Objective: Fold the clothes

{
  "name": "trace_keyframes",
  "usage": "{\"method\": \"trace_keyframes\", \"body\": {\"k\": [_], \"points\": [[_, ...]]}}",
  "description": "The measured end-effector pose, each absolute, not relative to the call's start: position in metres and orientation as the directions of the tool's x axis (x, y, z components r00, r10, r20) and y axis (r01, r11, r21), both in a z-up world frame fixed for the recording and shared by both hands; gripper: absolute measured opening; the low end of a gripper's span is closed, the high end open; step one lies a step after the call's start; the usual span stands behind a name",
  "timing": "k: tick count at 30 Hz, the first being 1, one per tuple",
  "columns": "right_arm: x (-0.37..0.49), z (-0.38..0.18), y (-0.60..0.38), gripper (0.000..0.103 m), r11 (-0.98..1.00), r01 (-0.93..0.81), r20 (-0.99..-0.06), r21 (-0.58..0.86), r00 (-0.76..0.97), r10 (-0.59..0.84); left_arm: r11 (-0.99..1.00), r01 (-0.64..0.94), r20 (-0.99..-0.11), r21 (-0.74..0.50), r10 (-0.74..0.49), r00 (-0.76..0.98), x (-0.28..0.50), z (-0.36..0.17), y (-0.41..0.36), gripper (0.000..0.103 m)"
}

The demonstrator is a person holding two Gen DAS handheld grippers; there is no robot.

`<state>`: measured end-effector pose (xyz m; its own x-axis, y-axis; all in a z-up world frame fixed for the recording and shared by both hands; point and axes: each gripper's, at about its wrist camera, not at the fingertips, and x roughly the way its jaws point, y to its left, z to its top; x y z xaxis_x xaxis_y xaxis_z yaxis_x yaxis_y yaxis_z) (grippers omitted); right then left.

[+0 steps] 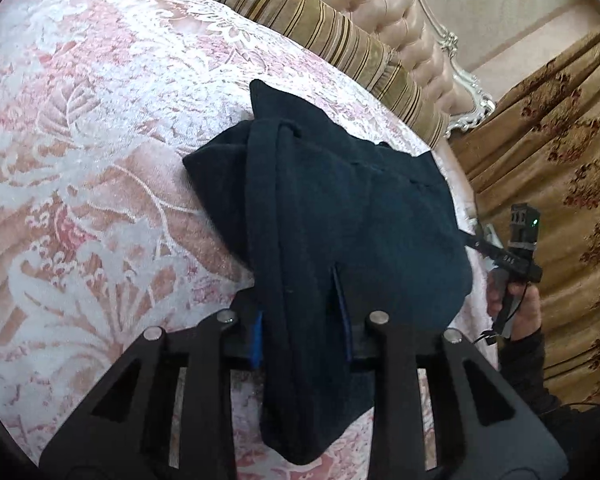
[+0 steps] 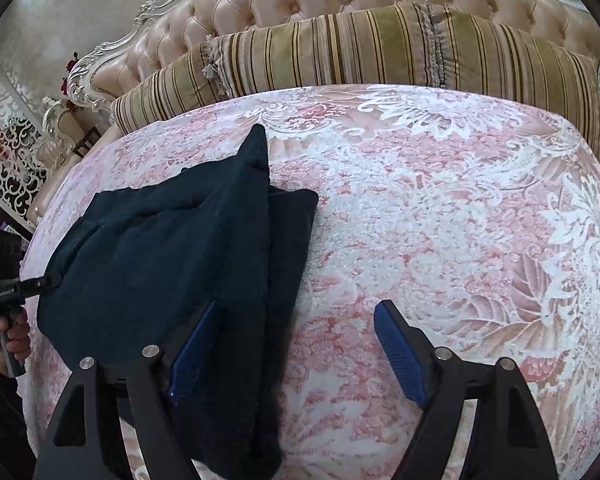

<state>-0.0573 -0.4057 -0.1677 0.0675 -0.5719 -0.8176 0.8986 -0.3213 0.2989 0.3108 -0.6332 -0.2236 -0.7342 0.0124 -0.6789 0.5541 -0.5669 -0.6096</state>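
Mid-fold: our left gripper (image 1: pixel 306 340) clamps the dark navy garment (image 1: pixel 332 216); our right gripper (image 2: pixel 288 348) gapes beside it, must regrasp.

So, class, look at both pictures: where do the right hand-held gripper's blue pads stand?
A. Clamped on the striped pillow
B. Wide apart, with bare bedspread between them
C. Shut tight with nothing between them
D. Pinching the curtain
B: the right hand-held gripper has its blue pads spread wide over the pink bedspread, one of them at the edge of the dark garment and neither pressing on it.
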Motion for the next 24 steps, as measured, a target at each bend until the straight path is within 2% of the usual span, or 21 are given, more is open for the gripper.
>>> {"method": "trace_keyframes", "body": {"k": [2, 4, 6, 11, 17, 19, 20, 21, 24], "points": [[-0.058, -0.167, -0.406, 0.08, -0.315, 0.891, -0.803, 0.327, 0.086, -0.589, -0.567, 0.557, -0.681, -0.606, 0.01, -0.732, 0.311, -0.223, -0.632, 0.033], [-0.065, -0.172, -0.405, 0.08, -0.301, 0.851, -0.772, 0.431, 0.175, -0.611, -0.564, 0.558, -0.68, -0.609, 0.009, -0.733, 0.313, -0.224, -0.633, 0.034], [-0.068, -0.175, -0.406, 0.082, -0.293, 0.829, -0.753, 0.476, 0.212, -0.622, -0.564, 0.558, -0.68, -0.609, 0.008, -0.733, 0.315, -0.225, -0.632, 0.034], [-0.061, -0.175, -0.415, 0.088, -0.259, 0.836, -0.741, 0.483, 0.233, -0.63, -0.57, 0.566, -0.689, -0.595, 0.0, -0.725, 0.311, -0.223, -0.629, 0.034], [-0.037, -0.175, -0.433, 0.088, -0.208, 0.877, -0.763, 0.433, 0.234, -0.602, -0.573, 0.57, -0.691, -0.588, -0.011, -0.723, 0.311, -0.223, -0.627, 0.035], [-0.032, -0.174, -0.435, 0.083, -0.213, 0.889, -0.774, 0.405, 0.209, -0.597, -0.579, 0.575, -0.695, -0.579, -0.019, -0.719, 0.31, -0.223, -0.626, 0.035], [-0.031, -0.173, -0.435, 0.072, -0.216, 0.893, -0.777, 0.396, 0.2, -0.596, -0.586, 0.584, -0.704, -0.561, -0.033, -0.71, 0.308, -0.222, -0.623, 0.035], [-0.031, -0.172, -0.435, 0.067, -0.218, 0.896, -0.78, 0.387, 0.192, -0.595, -0.596, 0.594, -0.714, -0.54, -0.05, -0.698, 0.305, -0.22, -0.621, 0.035], [-0.026, -0.17, -0.435, 0.064, -0.214, 0.91, -0.785, 0.356, 0.167, -0.596, -0.619, 0.625, -0.742, -0.475, -0.1, -0.663, 0.299, -0.215, -0.613, 0.035]]}}
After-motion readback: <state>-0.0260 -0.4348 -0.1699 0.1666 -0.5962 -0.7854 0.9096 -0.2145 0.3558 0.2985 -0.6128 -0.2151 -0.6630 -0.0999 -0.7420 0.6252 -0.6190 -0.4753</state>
